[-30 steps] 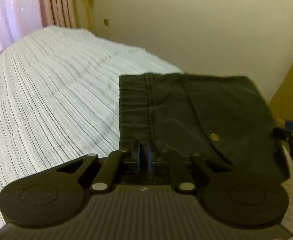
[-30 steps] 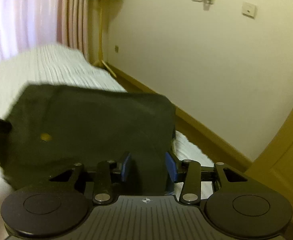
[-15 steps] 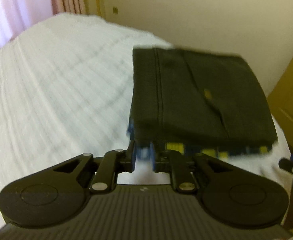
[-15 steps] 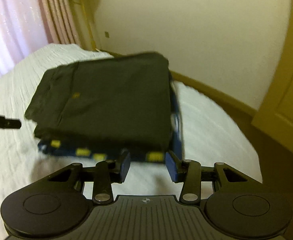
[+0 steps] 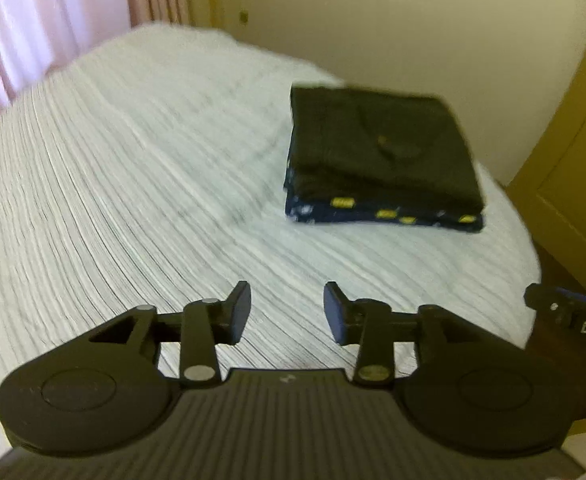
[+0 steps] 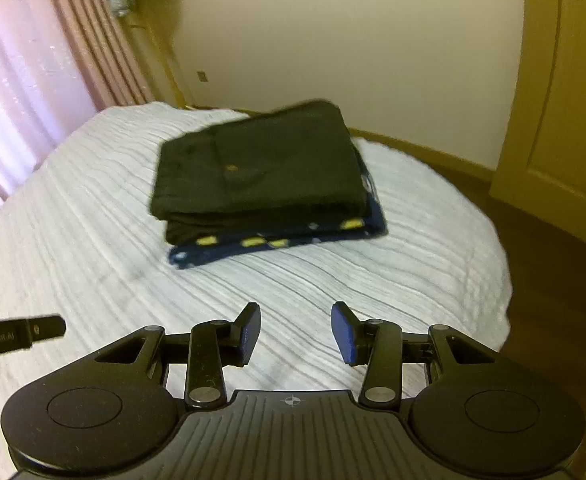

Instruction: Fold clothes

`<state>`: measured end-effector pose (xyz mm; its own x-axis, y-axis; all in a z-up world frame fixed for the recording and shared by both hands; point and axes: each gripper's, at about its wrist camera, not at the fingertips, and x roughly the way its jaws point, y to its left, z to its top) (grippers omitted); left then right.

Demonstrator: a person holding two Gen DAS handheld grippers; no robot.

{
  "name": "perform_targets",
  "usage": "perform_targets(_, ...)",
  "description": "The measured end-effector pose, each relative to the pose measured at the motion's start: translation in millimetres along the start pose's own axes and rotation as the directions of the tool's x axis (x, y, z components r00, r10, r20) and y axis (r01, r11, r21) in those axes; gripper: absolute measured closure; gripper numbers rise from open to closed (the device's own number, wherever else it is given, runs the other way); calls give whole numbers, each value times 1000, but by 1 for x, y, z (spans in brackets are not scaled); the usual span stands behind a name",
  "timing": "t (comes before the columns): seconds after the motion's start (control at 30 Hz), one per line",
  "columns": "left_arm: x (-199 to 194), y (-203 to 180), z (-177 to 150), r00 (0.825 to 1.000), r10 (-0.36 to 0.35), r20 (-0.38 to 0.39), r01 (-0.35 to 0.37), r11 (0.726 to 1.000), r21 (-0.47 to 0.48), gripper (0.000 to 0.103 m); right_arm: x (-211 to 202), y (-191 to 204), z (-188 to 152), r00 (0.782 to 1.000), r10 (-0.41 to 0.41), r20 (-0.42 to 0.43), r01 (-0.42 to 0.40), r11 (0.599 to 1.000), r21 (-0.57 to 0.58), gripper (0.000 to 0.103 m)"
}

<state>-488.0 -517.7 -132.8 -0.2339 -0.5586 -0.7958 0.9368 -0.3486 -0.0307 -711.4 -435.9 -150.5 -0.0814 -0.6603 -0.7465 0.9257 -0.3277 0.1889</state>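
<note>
My left gripper (image 5: 287, 312), its jaws just opened, stands half-wide and empty over the white ribbed bedspread (image 5: 133, 184); my right gripper (image 6: 295, 332) matches it, touching nothing. The folded dark green garment (image 6: 261, 164) tops a navy patterned one (image 6: 277, 242) at the bed's far right, near its edge; bare bedspread stretches left.

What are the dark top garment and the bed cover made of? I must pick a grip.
Dark top garment: looks like matte woven cloth, perhaps cotton; it shows stitched seams and a small brass-coloured snap. Bed cover: white ribbed or crinkled textile, with fine parallel ridges. The fibre of either is unclear.

Soft window light, motion blur, fisheye edges
</note>
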Motion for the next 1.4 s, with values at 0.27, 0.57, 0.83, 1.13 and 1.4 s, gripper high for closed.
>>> perform_targets(0.27,-97,7,-13,995,-44,93,42,999,18,53,-100,41,-12,995,1,96,1,1000,-21,59)
perform_targets(0.57,-161,4,-42,993,-74,96,69,996,51,48,-173,59,-37,993,19,119,-20,1000,4,59)
perform_targets(0.83,-185,-10,-42,989,-89,116,83,995,53,39,-200,57,-32,991,-28,128,30,999,-14,59)
perform_targets(1.13,-164,-41,-37,995,-34,89,27,997,74,38,-193,34,-28,985,-100,144,107,993,-45,59)
perform_targets(1.4,-143,-59,-32,999,-30,34,28,998,65,34,-172,17,-23,990,-108,92,119,986,-115,59)
